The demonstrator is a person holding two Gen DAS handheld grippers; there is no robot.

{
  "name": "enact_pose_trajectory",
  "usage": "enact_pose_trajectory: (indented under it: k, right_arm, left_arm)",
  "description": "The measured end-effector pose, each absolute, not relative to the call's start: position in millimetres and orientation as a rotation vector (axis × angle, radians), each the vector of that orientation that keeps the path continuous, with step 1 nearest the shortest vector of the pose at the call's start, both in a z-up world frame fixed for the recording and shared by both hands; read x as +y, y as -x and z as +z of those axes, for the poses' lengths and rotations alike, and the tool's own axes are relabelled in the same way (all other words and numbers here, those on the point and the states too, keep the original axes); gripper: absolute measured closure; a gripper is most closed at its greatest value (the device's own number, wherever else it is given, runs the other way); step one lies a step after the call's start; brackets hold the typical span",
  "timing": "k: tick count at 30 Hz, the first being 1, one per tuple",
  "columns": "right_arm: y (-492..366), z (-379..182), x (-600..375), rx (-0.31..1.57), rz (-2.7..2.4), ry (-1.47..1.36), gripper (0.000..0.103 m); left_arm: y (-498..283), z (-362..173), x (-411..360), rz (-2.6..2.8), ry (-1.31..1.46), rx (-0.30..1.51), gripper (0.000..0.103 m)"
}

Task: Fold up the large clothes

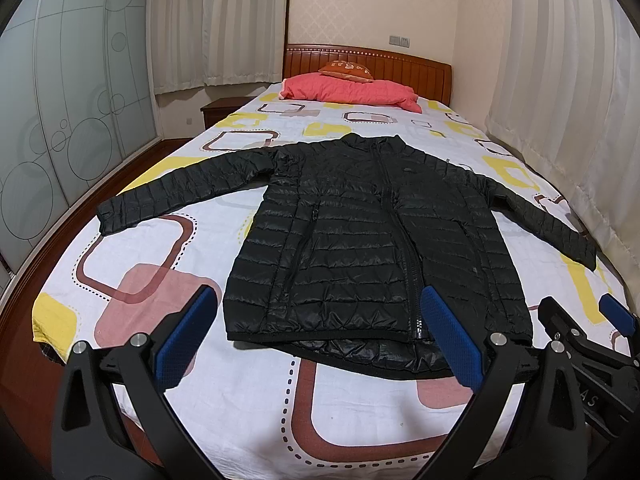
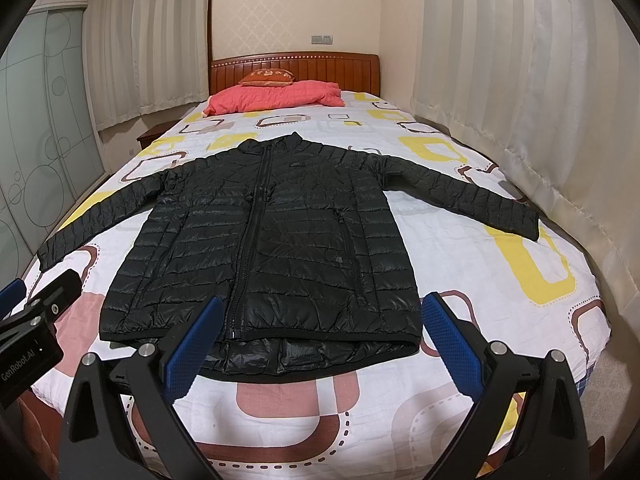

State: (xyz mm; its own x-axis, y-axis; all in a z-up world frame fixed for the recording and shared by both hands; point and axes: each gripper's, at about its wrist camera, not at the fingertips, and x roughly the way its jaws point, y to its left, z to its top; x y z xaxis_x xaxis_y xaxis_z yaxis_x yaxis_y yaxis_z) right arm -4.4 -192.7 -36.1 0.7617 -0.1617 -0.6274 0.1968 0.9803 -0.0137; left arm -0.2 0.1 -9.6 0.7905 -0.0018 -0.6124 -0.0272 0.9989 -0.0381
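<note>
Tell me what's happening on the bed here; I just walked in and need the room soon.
A person holds a two-finger tool in each hand over the foot of the patterned bed sheet. A black quilted puffer jacket lies flat, zipped, with both sleeves spread out. The left tool and right tool are both open near the hem, touching nothing. No fold has been made.

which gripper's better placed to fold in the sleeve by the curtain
Right. The right gripper hangs open over the jacket's curtain-side hem, nearer that sleeve; the left gripper sits toward the wardrobe side.
</note>
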Motion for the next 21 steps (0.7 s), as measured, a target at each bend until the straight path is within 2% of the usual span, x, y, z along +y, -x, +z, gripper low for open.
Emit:
enact_pose_trajectory:
  k: [14, 21]
  right_arm:
    - [4, -37, -194, 0.684, -0.195, -0.06, 0.005]
    - [-20, -55, -201, 0.724, -0.184, -0.102, 0.005]
  left_arm:
    - [-1, -18, 3, 0.012, 0.046, 0.67, 0.002]
    - [-32, -32, 10, 0.022, 0.079, 0.722, 0.002]
